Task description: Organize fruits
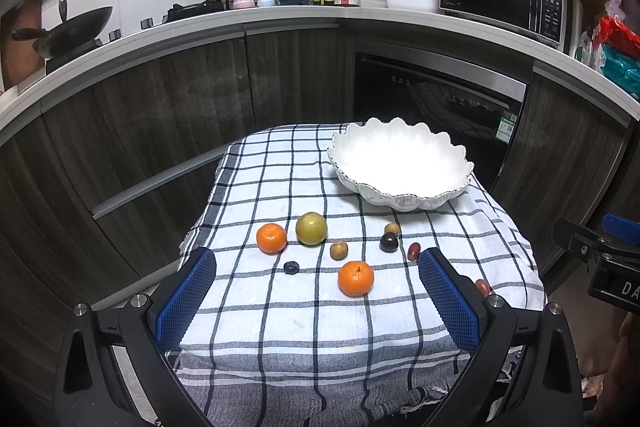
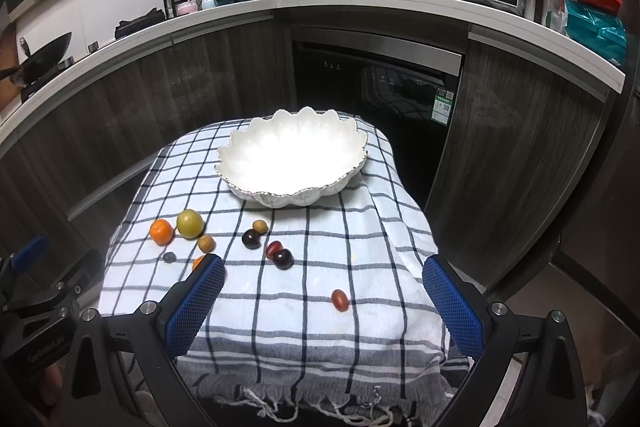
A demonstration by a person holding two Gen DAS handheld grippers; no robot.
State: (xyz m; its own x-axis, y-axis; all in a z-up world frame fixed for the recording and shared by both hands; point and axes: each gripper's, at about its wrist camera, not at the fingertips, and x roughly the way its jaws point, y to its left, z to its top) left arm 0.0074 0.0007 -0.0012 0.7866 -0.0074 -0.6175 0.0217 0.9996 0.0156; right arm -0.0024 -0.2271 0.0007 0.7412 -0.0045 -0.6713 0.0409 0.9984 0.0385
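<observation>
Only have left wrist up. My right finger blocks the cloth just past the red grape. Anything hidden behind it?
Observer: Yes. The right wrist view shows a dark round fruit right against the red grape, on its near side.
Operator: Right gripper open or shut? I only see its body at my edge.
Observer: Open. The right gripper has its fingers spread wide and holds nothing.
Operator: Red thing peeking past my finger, lower down?
Observer: A small oval red fruit, lying alone on the checked cloth, nearer the front edge than the other fruit.
</observation>
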